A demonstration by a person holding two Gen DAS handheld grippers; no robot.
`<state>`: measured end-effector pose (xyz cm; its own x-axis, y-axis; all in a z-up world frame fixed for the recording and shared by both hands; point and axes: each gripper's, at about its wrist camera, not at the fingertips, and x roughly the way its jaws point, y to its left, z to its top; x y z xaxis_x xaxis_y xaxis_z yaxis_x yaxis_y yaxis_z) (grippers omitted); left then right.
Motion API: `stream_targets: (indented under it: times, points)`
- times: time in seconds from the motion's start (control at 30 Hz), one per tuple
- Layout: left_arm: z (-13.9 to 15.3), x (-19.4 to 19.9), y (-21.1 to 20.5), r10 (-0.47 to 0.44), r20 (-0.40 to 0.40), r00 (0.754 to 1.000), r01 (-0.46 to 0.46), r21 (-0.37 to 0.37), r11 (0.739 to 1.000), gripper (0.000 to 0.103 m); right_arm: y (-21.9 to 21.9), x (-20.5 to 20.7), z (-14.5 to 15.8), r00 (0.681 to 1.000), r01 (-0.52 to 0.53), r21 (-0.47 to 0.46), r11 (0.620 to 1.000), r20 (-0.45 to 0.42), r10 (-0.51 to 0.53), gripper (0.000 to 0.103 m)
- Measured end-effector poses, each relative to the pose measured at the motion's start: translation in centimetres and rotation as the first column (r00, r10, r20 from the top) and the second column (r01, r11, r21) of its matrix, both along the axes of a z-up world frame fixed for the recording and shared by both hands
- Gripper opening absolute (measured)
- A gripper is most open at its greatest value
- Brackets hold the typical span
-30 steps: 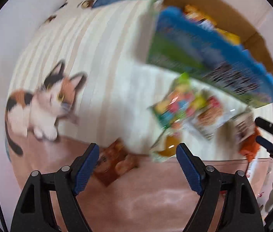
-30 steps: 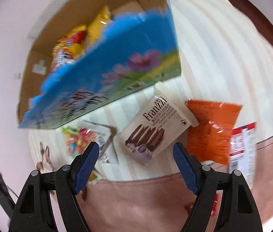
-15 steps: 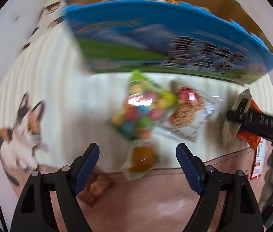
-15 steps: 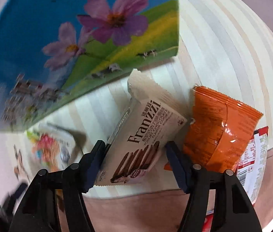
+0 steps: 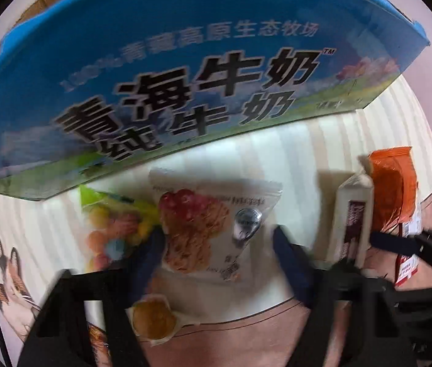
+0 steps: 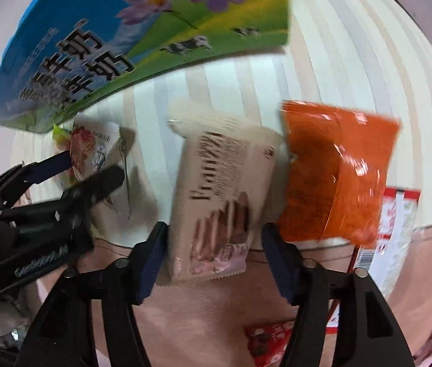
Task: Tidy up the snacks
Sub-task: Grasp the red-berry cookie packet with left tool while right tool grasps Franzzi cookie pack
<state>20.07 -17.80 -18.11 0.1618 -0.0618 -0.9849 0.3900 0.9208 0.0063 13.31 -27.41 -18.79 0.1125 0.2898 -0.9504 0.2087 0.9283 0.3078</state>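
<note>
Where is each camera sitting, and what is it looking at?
Left wrist: sits on the left gripper, looking down along its blurred fingers at a white snack packet lying before the blue milk carton.
Right wrist: sits on the right gripper, facing the Franzzi cookie pack between its fingers, beside an orange packet.
Shared: the carton, both packs, the orange packet; each view also shows the other gripper.
</note>
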Motion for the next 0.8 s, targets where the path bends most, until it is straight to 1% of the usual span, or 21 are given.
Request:
stream_targets:
  times: [0.07,0.13,0.17,0.27,0.37,0.4,0.43,0.5,0.57,0.63,0.7,0.73,0.77,0.8]
  points:
    - [-0.4,0.5,-0.2,0.041,-0.028,0.999,-0.041,-0.025,0.999,0.049,-0.6,-0.4,-0.2,1.000,0.023,0.029,0.999,-0.002,-0.023,0.068]
    - [-0.6,0.4,0.5,0.091,-0.045,0.995,-0.093,-0.046,0.995,0.045,-1.0,-0.6,-0.3,1.000,0.029,0.038,0.999,0.002,-0.029,0.068]
    - [-0.7,0.2,0.9,0.121,-0.061,0.991,-0.124,-0.060,0.990,0.045,-1.3,-0.7,-0.3,1.000,0.030,0.039,0.999,0.005,-0.030,0.068]
    - [-0.8,-0.9,2.6,0.207,-0.122,0.971,-0.221,-0.107,0.969,0.044,-1.5,0.8,-0.6,0.999,0.037,0.046,0.998,0.013,-0.038,0.068]
    - [-0.9,-2.6,4.1,0.273,-0.167,0.948,-0.293,-0.115,0.949,0.044,-0.7,2.3,-0.7,0.999,0.036,0.043,0.998,0.004,-0.037,0.067]
    - [-1.0,-3.1,4.4,0.289,-0.180,0.940,-0.312,-0.119,0.942,0.044,-0.1,2.6,-1.0,1.000,0.022,0.017,1.000,0.000,-0.022,0.063]
    - [-1.1,-3.8,4.9,0.307,-0.196,0.931,-0.333,-0.117,0.936,0.044,0.4,2.7,-1.0,1.000,0.005,-0.008,1.000,-0.001,-0.005,0.063]
    - [-1.4,-5.0,5.8,0.340,-0.225,0.913,-0.372,-0.120,0.920,0.042,1.8,2.4,-0.9,0.998,-0.062,-0.062,0.996,-0.002,0.062,0.062]
    - [-1.7,-6.1,6.4,0.355,-0.251,0.901,-0.392,-0.116,0.913,0.042,3.0,1.7,-0.9,0.992,-0.123,-0.089,0.988,-0.017,0.122,0.062]
    - [-1.9,-7.6,6.6,0.362,-0.270,0.892,-0.405,-0.122,0.906,0.042,3.6,0.2,-1.3,0.983,-0.180,-0.096,0.979,-0.055,0.175,0.062]
    - [-2.3,-8.2,6.5,0.358,-0.287,0.889,-0.407,-0.133,0.904,0.042,3.8,-1.5,-2.0,0.972,-0.218,-0.079,0.973,-0.103,0.210,0.062]
    - [-2.5,-8.4,6.2,0.351,-0.293,0.889,-0.404,-0.145,0.903,0.043,3.7,-2.4,-2.4,0.965,-0.238,-0.069,0.969,-0.129,0.228,0.062]
    - [-2.7,-8.3,6.4,0.349,-0.290,0.891,-0.401,-0.142,0.905,0.043,3.7,-3.1,-2.7,0.959,-0.253,-0.056,0.966,-0.147,0.243,0.062]
    - [-3.0,-8.3,6.2,0.347,-0.284,0.894,-0.395,-0.134,0.909,0.045,3.5,-3.5,-2.8,0.960,-0.245,-0.049,0.968,-0.151,0.235,0.063]
